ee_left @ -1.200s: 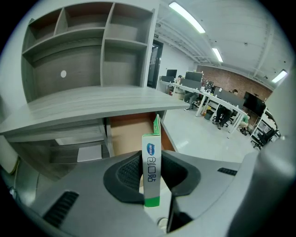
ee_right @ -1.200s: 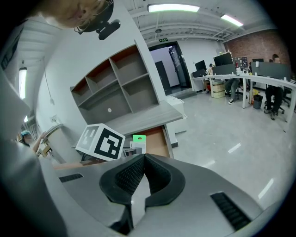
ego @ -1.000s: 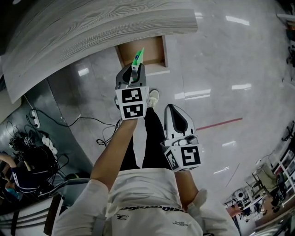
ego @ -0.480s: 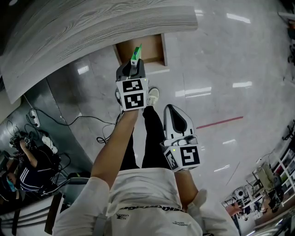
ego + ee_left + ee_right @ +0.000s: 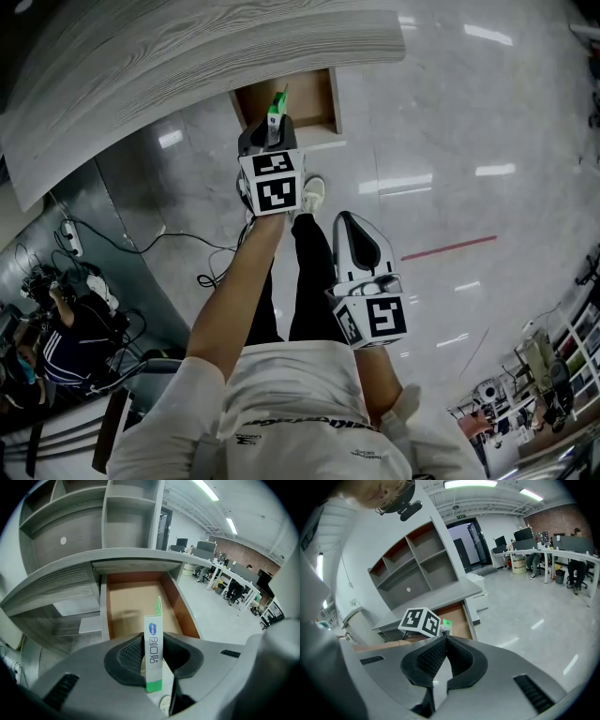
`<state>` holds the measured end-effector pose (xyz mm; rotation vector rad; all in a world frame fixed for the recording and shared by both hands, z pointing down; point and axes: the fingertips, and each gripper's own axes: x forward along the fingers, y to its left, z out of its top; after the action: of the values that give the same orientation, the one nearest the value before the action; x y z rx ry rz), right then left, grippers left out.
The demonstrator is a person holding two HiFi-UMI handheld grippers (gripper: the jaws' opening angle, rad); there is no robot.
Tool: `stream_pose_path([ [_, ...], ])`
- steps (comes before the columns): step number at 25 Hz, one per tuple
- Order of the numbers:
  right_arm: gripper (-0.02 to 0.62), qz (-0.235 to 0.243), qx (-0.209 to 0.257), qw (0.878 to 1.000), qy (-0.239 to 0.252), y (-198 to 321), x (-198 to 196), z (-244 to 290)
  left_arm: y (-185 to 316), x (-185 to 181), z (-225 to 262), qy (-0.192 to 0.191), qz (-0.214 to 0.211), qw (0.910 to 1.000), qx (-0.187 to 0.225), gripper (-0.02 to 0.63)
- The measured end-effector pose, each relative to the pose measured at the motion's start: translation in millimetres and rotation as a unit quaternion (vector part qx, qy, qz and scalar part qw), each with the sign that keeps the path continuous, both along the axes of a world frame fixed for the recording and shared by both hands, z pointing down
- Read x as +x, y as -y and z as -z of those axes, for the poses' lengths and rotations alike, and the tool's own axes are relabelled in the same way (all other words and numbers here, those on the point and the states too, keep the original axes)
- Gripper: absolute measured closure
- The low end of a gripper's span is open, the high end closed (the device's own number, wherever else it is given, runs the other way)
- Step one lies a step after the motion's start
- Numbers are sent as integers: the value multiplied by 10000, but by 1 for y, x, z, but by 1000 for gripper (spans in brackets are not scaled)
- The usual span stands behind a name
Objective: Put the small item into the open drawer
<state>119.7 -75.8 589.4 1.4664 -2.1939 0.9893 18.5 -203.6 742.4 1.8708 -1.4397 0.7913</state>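
White-and-green small box [image 5: 153,654] clamped upright between the dark ribbed pads [image 5: 128,654] of the left gripper [image 5: 273,120], narrow face toward the camera, green flap poking out past the tips toward twelve o'clock. Gripped on both flanks, pads pressed against the card. Seen in the head view at twelve o'clock of the marker cube [image 5: 273,184], its top overlapping the front edge of the open drawer [image 5: 133,606]. Framed in the left gripper view against the drawer's brown floor, which lies beyond at twelve o'clock, apart from the box. Right gripper [image 5: 443,640] closed, tips together with nothing between them, hanging at about five o'clock of the left one, near the person's waist [image 5: 300,366], well apart from box and drawer.

Grey wood-grain desk top [image 5: 187,56] curving over the drawer, from nine o'clock round to one o'clock in the head view. Open grey shelving [image 5: 84,522] rising above it. Glossy pale stone floor [image 5: 469,131] underneath, mirroring the ceiling strip lights [image 5: 206,490]. Thin red line [image 5: 448,248] at three o'clock of the right gripper. Black cables [image 5: 178,242] and a white power strip [image 5: 72,239] at nine o'clock. Farther off, at two o'clock in the left gripper view, office desks [image 5: 220,573] with dark monitors [image 5: 205,546] before a brick wall [image 5: 246,555].
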Motion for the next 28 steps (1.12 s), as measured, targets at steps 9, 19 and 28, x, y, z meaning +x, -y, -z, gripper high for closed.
stream_pose_path([
  [9, 563, -3, -52, 10000, -43, 3, 10, -3, 6, 5, -2, -8, -14, 10000, -41, 506],
  [19, 563, 31, -63, 10000, -49, 4, 8, 0, 10, 4, 2, -9, -3, 10000, 6, 474],
  [28, 563, 38, -84, 9999, -54, 0, 7, -2, 9, 5, 8, 25, -66, 9999, 81, 439],
])
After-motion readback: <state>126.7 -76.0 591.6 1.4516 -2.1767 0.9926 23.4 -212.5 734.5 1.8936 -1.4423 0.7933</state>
